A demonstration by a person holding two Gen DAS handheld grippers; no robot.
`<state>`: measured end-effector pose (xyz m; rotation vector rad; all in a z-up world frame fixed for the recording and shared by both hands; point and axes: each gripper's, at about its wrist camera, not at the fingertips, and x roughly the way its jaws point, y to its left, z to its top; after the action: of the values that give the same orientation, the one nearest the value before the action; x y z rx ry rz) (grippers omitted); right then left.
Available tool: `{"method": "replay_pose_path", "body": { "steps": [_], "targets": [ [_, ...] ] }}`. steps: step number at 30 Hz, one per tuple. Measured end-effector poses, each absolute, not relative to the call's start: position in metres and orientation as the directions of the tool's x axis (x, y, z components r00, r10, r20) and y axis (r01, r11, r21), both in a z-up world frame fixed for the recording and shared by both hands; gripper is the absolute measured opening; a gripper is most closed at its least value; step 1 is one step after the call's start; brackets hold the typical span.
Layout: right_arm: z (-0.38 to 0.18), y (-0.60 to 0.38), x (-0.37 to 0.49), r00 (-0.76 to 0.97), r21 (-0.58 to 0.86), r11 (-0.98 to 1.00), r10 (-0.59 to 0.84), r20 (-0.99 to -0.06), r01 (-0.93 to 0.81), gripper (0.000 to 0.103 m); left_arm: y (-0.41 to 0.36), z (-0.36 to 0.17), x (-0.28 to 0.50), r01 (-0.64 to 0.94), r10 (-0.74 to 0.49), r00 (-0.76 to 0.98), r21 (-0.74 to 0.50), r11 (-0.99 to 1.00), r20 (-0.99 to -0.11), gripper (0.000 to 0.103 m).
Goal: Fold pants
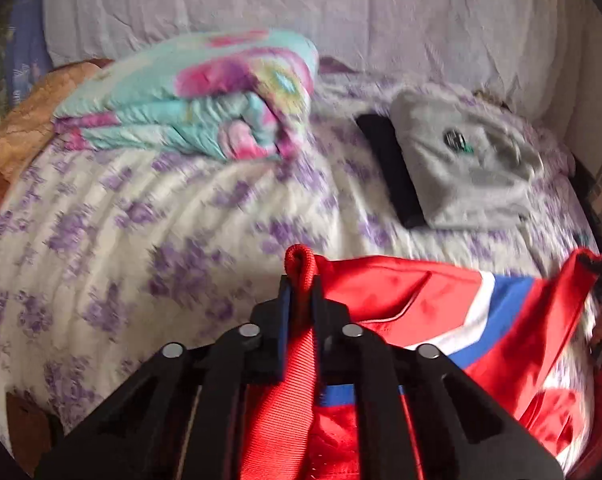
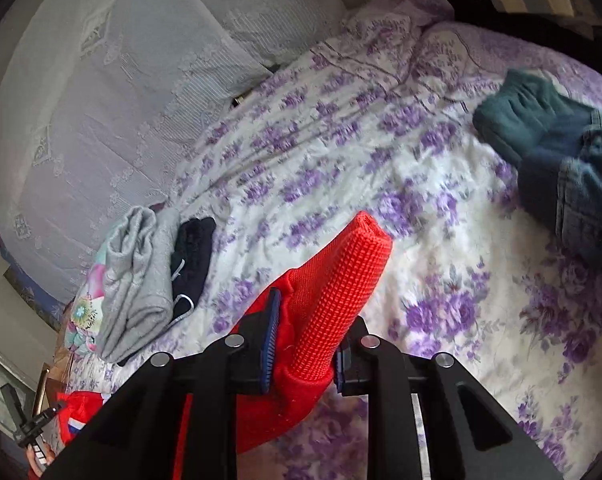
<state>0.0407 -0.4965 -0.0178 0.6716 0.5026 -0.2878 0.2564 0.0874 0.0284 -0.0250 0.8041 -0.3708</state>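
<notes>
On the floral bedspread: red pants held up between both grippers, just above the cover at the near edge. Left gripper clenched on a red hem fold poking up between the pads. Right gripper clamped on the ribbed red cuff. Pants carry a white/blue stripe. No containers in view. Folded grey garment has a small dark-green logo, too blurred to read; black garment touching beside it. Rolled pastel blanket farther left. Denim pile off right.
</notes>
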Motion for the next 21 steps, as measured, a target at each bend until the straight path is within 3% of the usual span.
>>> {"method": "replay_pose_path", "body": {
  "steps": [3, 5, 7, 8, 9, 10, 11, 12, 16, 19, 21],
  "targets": [
    [-0.021, -0.493, 0.066, 0.805, 0.460, 0.775, -0.103, -0.585, 0.434, 0.022, 0.104, 0.041, 0.284, 0.234, -0.350, 0.646, -0.260, 0.937, -0.678, 0.008],
    [-0.049, -0.496, 0.093, 0.714, 0.402, 0.777, -0.085, -0.695, 0.484, 0.023, 0.103, 0.020, 0.305, 0.168, -0.258, 0.627, -0.196, 0.966, -0.735, 0.010],
    [-0.052, -0.496, 0.103, 0.691, 0.365, 0.794, -0.093, -0.717, 0.486, 0.027, 0.103, -0.017, 0.320, 0.102, -0.193, 0.570, -0.164, 0.981, -0.799, 0.016],
    [-0.049, -0.494, 0.107, 0.674, 0.331, 0.814, -0.096, -0.733, 0.477, 0.037, 0.104, -0.033, 0.324, 0.064, -0.151, 0.553, -0.138, 0.988, -0.820, 0.029],
    [-0.048, -0.492, 0.108, 0.673, 0.308, 0.835, -0.097, -0.734, 0.456, 0.052, 0.107, -0.040, 0.321, 0.037, -0.128, 0.569, -0.130, 0.991, -0.813, 0.034],
    [-0.048, -0.491, 0.106, 0.676, 0.294, 0.842, -0.109, -0.728, 0.453, 0.053, 0.110, -0.037, 0.319, 0.007, -0.102, 0.586, -0.121, 0.993, -0.804, 0.052],
    [-0.046, -0.490, 0.101, 0.677, 0.281, 0.835, -0.140, -0.723, 0.473, 0.053, 0.114, -0.032, 0.317, -0.014, -0.092, 0.586, -0.124, 0.992, -0.805, 0.077],
    [-0.042, -0.489, 0.094, 0.679, 0.266, 0.825, -0.180, -0.712, 0.498, 0.054, 0.120, -0.026, 0.313, -0.030, -0.095, 0.592, -0.139, 0.990, -0.801, 0.084],
    [-0.021, -0.477, 0.057, 0.708, 0.203, 0.818, -0.308, -0.635, 0.538, 0.058, 0.146, 0.010, 0.278, -0.006, -0.147, 0.667, -0.202, 0.979, -0.731, 0.086],
    [-0.046, -0.480, 0.059, 0.565, 0.092, 0.800, -0.331, -0.756, 0.593, 0.067, 0.160, 0.030, 0.234, 0.062, -0.219, 0.700, -0.248, 0.967, -0.680, 0.094],
    [-0.044, -0.481, 0.060, 0.555, 0.086, 0.804, -0.324, -0.766, 0.588, 0.074, 0.160, 0.026, 0.209, 0.119, -0.254, 0.671, -0.236, 0.964, -0.697, 0.098]
  ]
}}
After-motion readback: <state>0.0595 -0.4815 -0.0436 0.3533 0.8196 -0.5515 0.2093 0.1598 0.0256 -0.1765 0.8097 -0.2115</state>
